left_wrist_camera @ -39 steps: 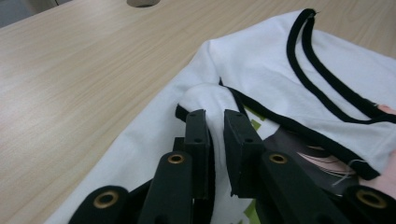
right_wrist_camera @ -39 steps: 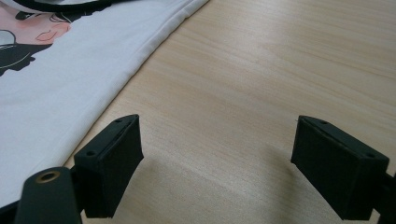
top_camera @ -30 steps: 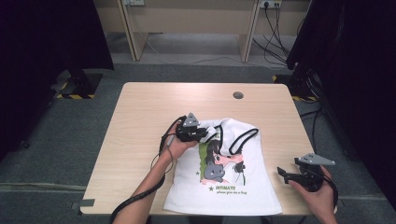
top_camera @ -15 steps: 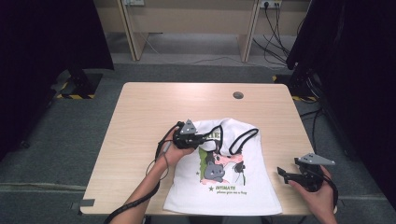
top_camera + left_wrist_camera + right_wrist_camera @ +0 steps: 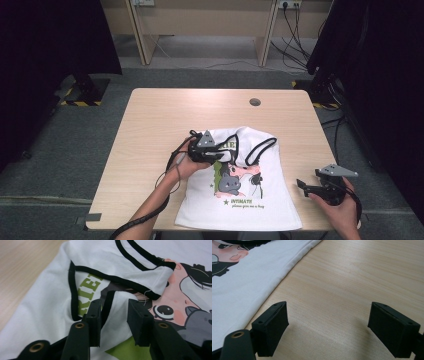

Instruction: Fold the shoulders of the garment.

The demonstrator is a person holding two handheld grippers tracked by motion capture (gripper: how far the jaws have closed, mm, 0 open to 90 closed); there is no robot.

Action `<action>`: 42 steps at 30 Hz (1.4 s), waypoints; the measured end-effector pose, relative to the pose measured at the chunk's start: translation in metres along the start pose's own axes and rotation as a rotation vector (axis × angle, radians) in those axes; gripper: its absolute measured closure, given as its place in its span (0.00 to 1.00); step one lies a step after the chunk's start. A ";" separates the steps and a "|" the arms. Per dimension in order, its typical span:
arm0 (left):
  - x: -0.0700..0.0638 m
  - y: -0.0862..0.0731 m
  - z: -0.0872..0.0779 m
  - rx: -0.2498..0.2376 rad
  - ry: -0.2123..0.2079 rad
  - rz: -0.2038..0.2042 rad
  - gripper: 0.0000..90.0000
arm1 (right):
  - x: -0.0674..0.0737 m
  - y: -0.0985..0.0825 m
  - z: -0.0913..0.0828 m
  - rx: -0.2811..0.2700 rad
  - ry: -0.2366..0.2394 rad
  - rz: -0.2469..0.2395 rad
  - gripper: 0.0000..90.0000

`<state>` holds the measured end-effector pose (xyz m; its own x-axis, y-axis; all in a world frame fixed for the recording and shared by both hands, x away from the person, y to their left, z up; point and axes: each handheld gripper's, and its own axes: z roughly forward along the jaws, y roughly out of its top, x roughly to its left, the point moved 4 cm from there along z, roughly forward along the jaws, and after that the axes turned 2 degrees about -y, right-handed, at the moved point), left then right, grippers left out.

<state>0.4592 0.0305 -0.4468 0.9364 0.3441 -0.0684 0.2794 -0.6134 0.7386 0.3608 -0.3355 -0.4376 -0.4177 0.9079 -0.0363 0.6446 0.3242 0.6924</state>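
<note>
A white T-shirt with black trim and a cartoon print lies flat on the near half of the wooden table. My left gripper rests low on the shirt's upper left part, by the green lettering. Its jaws have just been closing and stand a little apart, with a raised fold of black-edged white cloth between them. A folded sleeve flap lies just beyond. My right gripper is to the right of the shirt near the table's front edge, open wide over bare wood.
A small round grey cap sits in the tabletop at the back. The shirt's right hem runs close to the right gripper's left jaw. Cables trail from both grippers. Dark chairs and desk legs stand on the carpet beyond the table.
My left gripper has shifted slightly toward the near edge, staying on the shirt's upper left part. The right gripper has stayed where it was.
</note>
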 end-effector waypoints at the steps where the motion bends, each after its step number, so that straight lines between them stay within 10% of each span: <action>1: 0.000 0.000 0.000 0.000 0.000 0.000 0.85 | 0.000 0.000 0.000 0.000 0.000 0.000 0.18; 13: -0.008 -0.008 -0.018 -0.009 0.012 0.030 0.78 | 0.001 0.000 0.001 0.009 -0.002 -0.004 0.18; 25: 0.009 0.017 0.010 0.008 0.041 0.014 0.62 | 0.001 0.000 0.001 0.012 0.001 -0.005 0.18; 34: 0.004 0.015 0.011 0.052 -0.033 0.053 0.88 | 0.001 0.000 0.000 0.010 0.002 -0.005 0.18; 42: -0.007 0.006 -0.009 0.018 -0.016 0.089 0.91 | 0.001 0.000 0.001 0.012 0.002 -0.004 0.18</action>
<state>0.4522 0.0305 -0.4360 0.9609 0.2765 -0.0142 0.1989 -0.6540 0.7299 0.3605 -0.3346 -0.4383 -0.4215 0.9060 -0.0378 0.6506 0.3312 0.6834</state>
